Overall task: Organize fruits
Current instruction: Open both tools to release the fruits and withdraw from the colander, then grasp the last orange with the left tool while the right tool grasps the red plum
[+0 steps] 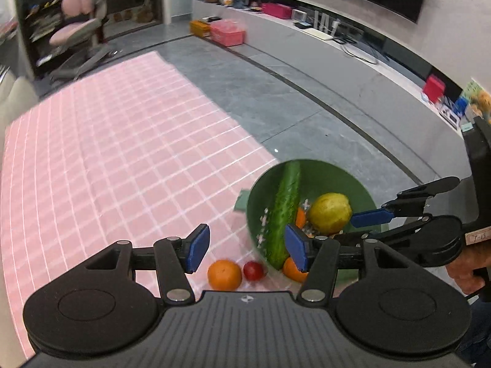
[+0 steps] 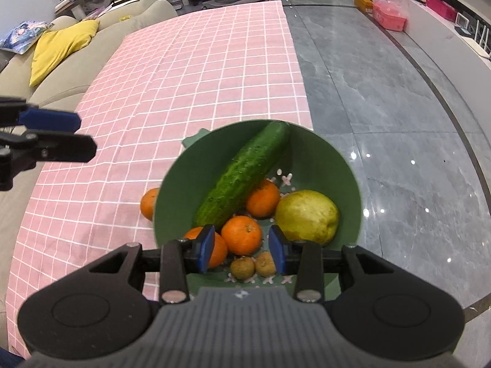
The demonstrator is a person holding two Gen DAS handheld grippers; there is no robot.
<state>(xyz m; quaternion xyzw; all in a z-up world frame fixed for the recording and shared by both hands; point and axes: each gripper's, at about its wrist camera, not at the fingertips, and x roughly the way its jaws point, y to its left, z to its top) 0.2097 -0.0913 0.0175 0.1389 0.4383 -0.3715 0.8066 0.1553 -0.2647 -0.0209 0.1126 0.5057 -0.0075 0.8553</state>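
The left tongs [image 1: 247, 247] hang open and empty above the pink checked cloth [image 1: 122, 153] on the bench. Below them, on the cloth, lie an orange [image 1: 224, 275] and a small red fruit [image 1: 253, 270], just beside each other. To the right stands a green bowl [image 1: 325, 174] holding a cucumber [image 1: 284, 211], a yellow pear [image 1: 330, 213] and more oranges. The right tongs [image 1: 362, 224] reach over the bowl's right rim, gripped by a hand [image 1: 468, 268].

Living room around a pink checked tablecloth [image 2: 196, 70]

A yellow cushion [image 2: 61, 47] lies on the beige sofa [image 2: 92, 61]; a pink storage box [image 1: 227, 32] stands on the grey tile floor [image 2: 383, 116].
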